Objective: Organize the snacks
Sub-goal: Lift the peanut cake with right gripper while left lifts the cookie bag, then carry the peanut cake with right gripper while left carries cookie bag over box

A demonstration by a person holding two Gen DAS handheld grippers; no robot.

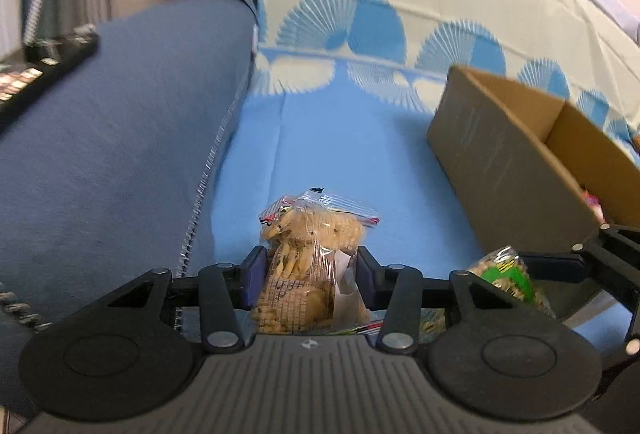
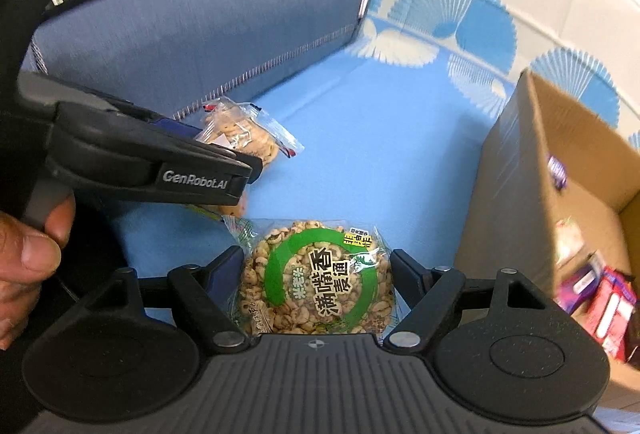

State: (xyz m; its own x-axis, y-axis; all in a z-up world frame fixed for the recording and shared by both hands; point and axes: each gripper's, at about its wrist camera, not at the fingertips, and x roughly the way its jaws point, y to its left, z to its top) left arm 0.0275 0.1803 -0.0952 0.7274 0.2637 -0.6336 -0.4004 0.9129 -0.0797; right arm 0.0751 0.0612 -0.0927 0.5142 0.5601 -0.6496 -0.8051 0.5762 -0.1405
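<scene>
My left gripper is shut on a clear bag of cookies and holds it above the blue sheet. The cookie bag also shows in the right wrist view, with the left gripper clamped on it. My right gripper is shut on a round puffed-grain cake in a clear wrapper with a green ring. That cake shows at the lower right of the left wrist view. An open cardboard box stands to the right, with several snack packs inside.
Both grippers are over a blue bed sheet with fan patterns. A dark blue cushion lies to the left. The cardboard box stands on the sheet at right. A hand holds the left gripper's handle.
</scene>
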